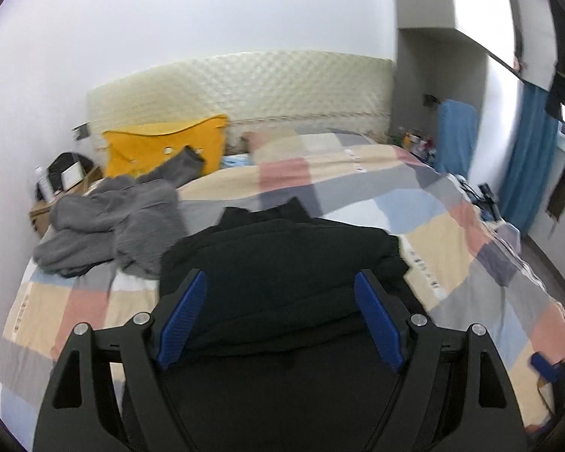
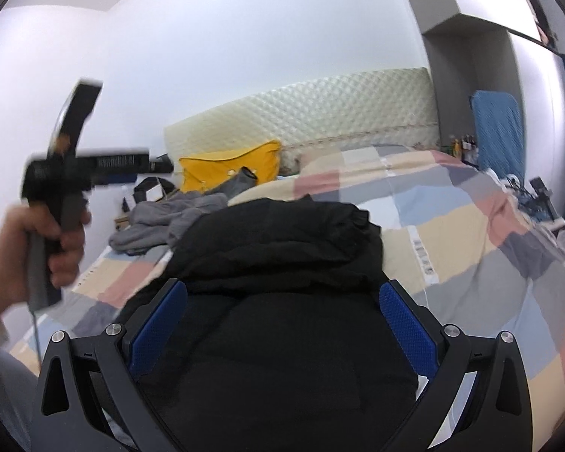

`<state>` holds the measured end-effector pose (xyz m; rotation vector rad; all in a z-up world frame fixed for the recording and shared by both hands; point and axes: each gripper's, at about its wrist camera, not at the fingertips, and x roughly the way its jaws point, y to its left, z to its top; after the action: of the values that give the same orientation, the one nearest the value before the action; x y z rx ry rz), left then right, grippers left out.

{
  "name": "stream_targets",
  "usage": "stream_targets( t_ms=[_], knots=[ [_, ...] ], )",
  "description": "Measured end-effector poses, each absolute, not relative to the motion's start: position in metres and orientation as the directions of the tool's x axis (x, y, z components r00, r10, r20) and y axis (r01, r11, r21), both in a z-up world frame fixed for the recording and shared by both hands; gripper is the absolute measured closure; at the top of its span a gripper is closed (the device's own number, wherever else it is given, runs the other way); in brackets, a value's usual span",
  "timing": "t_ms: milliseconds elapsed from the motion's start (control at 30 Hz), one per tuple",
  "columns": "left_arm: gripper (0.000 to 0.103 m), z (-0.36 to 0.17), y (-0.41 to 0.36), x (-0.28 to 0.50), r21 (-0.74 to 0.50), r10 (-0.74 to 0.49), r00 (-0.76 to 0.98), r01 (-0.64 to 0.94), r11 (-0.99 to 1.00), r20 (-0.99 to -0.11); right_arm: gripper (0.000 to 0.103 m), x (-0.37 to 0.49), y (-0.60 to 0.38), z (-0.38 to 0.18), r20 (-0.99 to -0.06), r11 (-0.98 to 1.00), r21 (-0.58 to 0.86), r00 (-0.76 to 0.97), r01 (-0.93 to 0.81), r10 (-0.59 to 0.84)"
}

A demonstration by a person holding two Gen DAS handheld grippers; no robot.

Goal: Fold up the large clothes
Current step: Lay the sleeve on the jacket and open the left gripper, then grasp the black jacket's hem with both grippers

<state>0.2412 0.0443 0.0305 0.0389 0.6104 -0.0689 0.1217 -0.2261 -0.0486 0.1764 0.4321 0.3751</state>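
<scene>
Bedroom, white walls, padded cream headboard (image 1: 241,86) at the back, bed (image 1: 452,233) covered by a checked quilt in beige, pink, grey and blue. The black garment (image 1: 282,263) sits lower centre in both wrist views, already bundled into a thick folded stack on the quilt, collar end toward the headboard. Its long axis runs away from you, bottom of frame toward the top.

Your left claw (image 1: 280,316) is released: blue pads wide apart, nothing pinched, with the black fabric showing in the gap beyond the pads, apparently below them rather than touched. Your right claw (image 2: 282,324) reads the same way: pads spread, no cloth gripped, the black stack filling the gap from below. Whether either pad brushes the fabric, cannot tell.

In the right wrist view your left hand (image 2: 45,237) shows at left of frame, holding the left tool up and off the bed, blurred. So the right claw looks nearer the stack; the left looks lifted clear.

A second piece, the grey fleece garment (image 1: 109,222), lies crumpled at left of frame, just beside the black stack's left edge, one sleeve pointing toward the yellow bag (image 1: 162,143) at upper left. It looks unfolded, likely next. From here it lies up and left of both claws, closer to your left side. Blue curtain (image 1: 527,158) at far right, clutter by the wall, not relevant.
</scene>
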Motion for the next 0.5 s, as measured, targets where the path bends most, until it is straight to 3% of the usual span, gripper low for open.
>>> stream_targets(
  t_ms=[233, 500],
  knots=[
    [0.022, 0.0, 0.124, 0.252, -0.098, 0.002, 0.778, -0.082, 0.992, -0.628, 0.0, 0.16, -0.209, -0.006, -0.379, 0.919, 0.179, 0.837, -0.352, 0.394],
    [0.021, -0.074, 0.177, 0.288, -0.08, 0.05, 0.716, -0.147, 0.986, -0.696, 0.0, 0.261, -0.216, -0.056, -0.511, 0.921, 0.225, 0.766, -0.319, 0.391]
  ],
)
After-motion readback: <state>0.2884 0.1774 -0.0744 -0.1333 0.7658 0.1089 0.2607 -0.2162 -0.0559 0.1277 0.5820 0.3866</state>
